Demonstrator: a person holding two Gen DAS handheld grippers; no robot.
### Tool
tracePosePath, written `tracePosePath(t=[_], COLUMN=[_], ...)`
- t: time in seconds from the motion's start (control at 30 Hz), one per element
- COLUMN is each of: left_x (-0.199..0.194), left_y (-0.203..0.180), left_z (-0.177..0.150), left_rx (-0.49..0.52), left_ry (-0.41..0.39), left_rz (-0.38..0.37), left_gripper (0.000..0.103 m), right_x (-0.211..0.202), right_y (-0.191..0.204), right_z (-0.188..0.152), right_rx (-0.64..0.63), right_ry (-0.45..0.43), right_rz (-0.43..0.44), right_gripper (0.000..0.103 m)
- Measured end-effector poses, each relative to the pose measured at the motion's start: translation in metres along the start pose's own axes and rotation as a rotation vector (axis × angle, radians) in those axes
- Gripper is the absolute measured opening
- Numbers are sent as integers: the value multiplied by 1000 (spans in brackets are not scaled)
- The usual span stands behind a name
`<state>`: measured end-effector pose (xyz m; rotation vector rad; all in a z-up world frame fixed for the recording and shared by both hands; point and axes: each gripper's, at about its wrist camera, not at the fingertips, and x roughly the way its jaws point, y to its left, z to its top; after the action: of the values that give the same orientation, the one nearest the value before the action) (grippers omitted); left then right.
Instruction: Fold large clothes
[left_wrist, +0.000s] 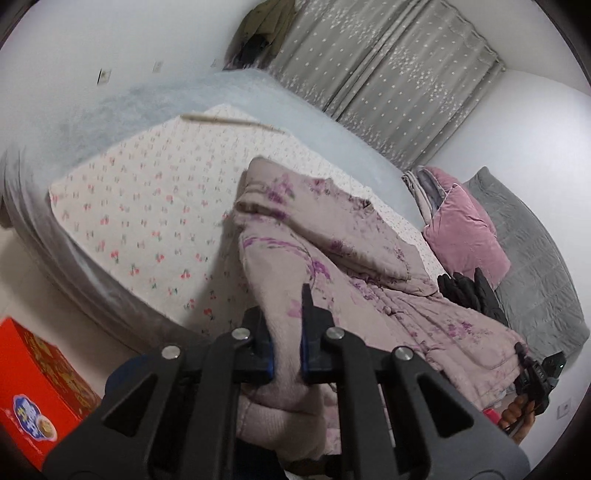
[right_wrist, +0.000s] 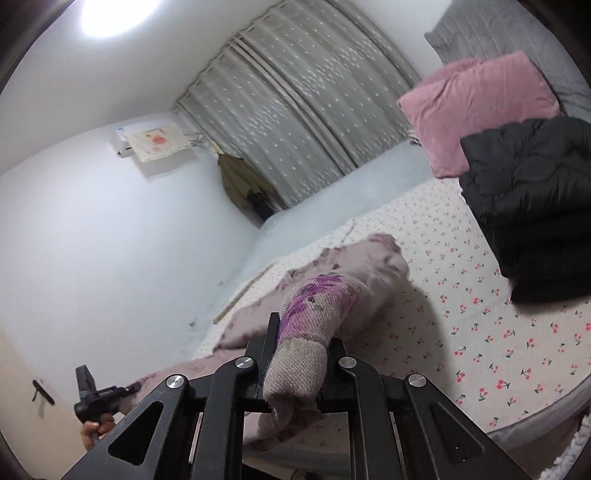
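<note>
A large pale mauve padded garment with purple flower print (left_wrist: 332, 251) lies bunched on the cherry-print bed sheet (left_wrist: 140, 206). My left gripper (left_wrist: 286, 332) is shut on a thick fold of the garment at the bed's near edge. In the right wrist view my right gripper (right_wrist: 299, 354) is shut on another bunched part of the garment (right_wrist: 314, 310), held a little above the sheet (right_wrist: 498, 332). The right gripper with the hand holding it shows in the left wrist view (left_wrist: 535, 376); the left one shows in the right wrist view (right_wrist: 96, 398).
A folded black jacket (right_wrist: 535, 206) and a pink pillow (right_wrist: 476, 110) lie at the bed's head, with a grey quilt (left_wrist: 535, 266) behind. A red box (left_wrist: 37, 387) stands on the floor. A wooden stick (left_wrist: 229, 122) lies on the sheet's far edge. Curtains (right_wrist: 306, 107) hang beyond the bed.
</note>
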<state>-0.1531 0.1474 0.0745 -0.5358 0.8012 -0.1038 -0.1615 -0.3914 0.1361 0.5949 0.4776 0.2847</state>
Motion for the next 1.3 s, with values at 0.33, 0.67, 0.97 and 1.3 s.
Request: tracePosePath(t=[0.33,0.67,0.97,1.3], left_x=[42,109,345,341], left_y=[11,-57,-44,12], left_z=[40,192,288,307], left_rx=[-129,-194,-264,-293], left_ry=[25,-5,312,172], left_rz=[-30,-6,171,63], left_gripper=[12,12,21,45], right_x=[72,157,351,453], right_y=[-31,-6,-76,-177], right_z=[9,127,225,192], right_rx=[122,133,273,485], right_ry=[19,-46,76,354], right_rz=[51,74,-107,-230], right_gripper=[15,15,20,27])
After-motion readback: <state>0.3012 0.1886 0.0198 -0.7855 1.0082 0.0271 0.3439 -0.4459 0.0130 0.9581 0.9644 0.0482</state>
